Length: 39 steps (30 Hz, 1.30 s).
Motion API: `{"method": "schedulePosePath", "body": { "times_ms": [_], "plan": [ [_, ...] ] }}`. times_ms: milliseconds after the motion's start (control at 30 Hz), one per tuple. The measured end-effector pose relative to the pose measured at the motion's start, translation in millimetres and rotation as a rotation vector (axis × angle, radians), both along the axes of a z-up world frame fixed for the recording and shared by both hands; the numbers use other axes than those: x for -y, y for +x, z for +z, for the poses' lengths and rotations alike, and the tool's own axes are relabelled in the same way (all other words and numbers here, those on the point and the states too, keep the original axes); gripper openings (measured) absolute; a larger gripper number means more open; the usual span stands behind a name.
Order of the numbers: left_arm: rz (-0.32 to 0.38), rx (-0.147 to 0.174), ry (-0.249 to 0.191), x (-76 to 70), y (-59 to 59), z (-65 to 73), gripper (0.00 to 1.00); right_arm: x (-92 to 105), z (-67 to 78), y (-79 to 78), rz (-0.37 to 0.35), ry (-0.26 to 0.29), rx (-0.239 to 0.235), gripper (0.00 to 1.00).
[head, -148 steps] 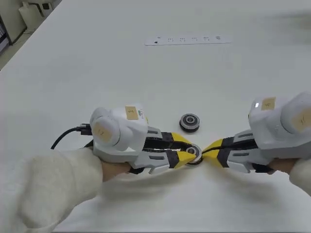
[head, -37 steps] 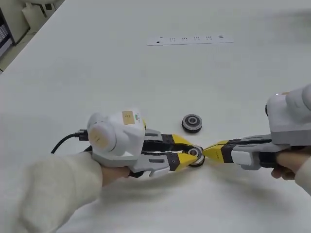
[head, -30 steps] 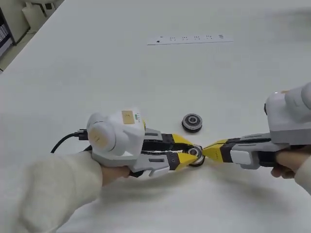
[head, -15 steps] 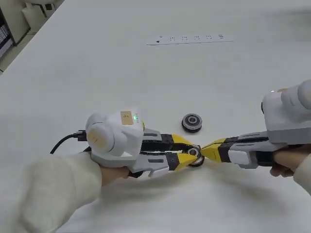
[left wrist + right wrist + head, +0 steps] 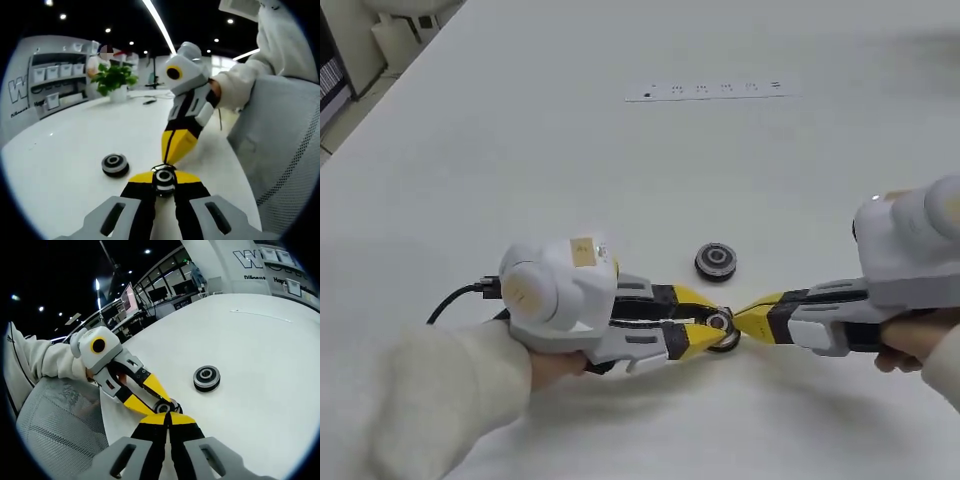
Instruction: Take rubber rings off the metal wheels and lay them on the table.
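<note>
White worktop (image 5: pixel 620 170) in an open hall with shelves (image 5: pixel 50 85) and a potted plant (image 5: pixel 114 79) behind it; a power strip (image 5: pixel 715 91) lies at the worktop's far side. Your left tool (image 5: pixel 708 327) is held low over the worktop, its jaws clamped on a metal wheel (image 5: pixel 721 323), with one yellow tip on each side of it. In the left gripper view the wheel sits between the tips, its face turned toward the camera. Your right tool (image 5: pixel 744 318) points at the left one from the opposite side, tip to tip. Its jaws are together, and the tips touch the rim of the clamped wheel; whether they pinch anything on that rim cannot be told. A second wheel (image 5: pixel 717 260) lies flat on the worktop just beyond the two tools, apart from both, with its black rubber ring (image 5: pixel 206 386) on it. A black cable (image 5: pixel 455 298) runs from the back of the left tool.
</note>
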<state>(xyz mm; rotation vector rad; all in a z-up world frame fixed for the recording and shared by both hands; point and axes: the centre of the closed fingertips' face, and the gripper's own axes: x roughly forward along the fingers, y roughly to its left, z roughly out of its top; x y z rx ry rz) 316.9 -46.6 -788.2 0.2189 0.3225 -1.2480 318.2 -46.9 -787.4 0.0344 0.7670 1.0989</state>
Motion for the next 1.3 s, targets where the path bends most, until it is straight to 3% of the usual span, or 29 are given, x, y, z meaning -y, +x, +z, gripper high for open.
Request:
{"method": "schedulePosePath", "body": {
  "times_ms": [100, 567, 633, 667, 700, 733, 767, 867, 1000, 1233, 1300],
  "plan": [
    [0.001, 0.001, 0.003, 0.1, -0.4, 0.3, 0.14, 0.2, -0.1, 0.7, -0.01, 0.013, -0.024, 0.0],
    [0.007, 0.001, 0.009, -0.6, 0.0, -0.6, 0.14, -6.9, 5.4, -2.5, 0.009, 0.036, -0.034, 0.0],
    [0.007, 0.001, 0.008, -0.5, 0.2, -0.7, 0.14, -10.6, 10.2, -5.5, 0.029, 0.068, -0.041, 0.0],
    [0.007, 0.001, 0.008, -0.5, 0.3, -0.7, 0.14, -16.2, 21.8, -3.3, 0.009, 0.136, -0.047, 0.0],
    [0.008, 0.001, 0.008, -0.5, 0.4, -0.8, 0.14, -12.3, 18.9, -2.4, 0.012, 0.099, -0.043, 0.0],
    [0.009, 0.001, 0.009, -0.4, 0.4, -0.9, 0.14, -6.8, 12.1, 1.8, 0.031, 0.028, 0.016, 0.0],
    [0.009, 0.003, 0.01, -0.3, 0.3, -0.8, 0.14, -6.9, 10.3, 1.4, 0.032, 0.019, 0.021, 0.0],
    [0.013, 0.018, 0.02, 0.2, -0.3, -0.7, 0.14, -10.7, 13.8, -2.3, 0.021, 0.069, -0.019, 0.0],
    [0.013, 0.04, 0.053, 1.1, -1.2, -0.7, 0.15, -10.4, 10.5, -4.7, 0.04, 0.037, -0.008, 0.0],
    [0.027, 0.003, 0.099, -0.5, -1.6, 0.1, 0.14, -5.9, 7.3, -4.7, 0.034, 0.01, -0.017, 0.0],
    [0.018, -0.012, 0.094, -0.7, -3.5, 1.6, 0.16, -5.3, 7.5, -5.5, 0.042, 0.001, -0.009, 0.0]
  ]
}}
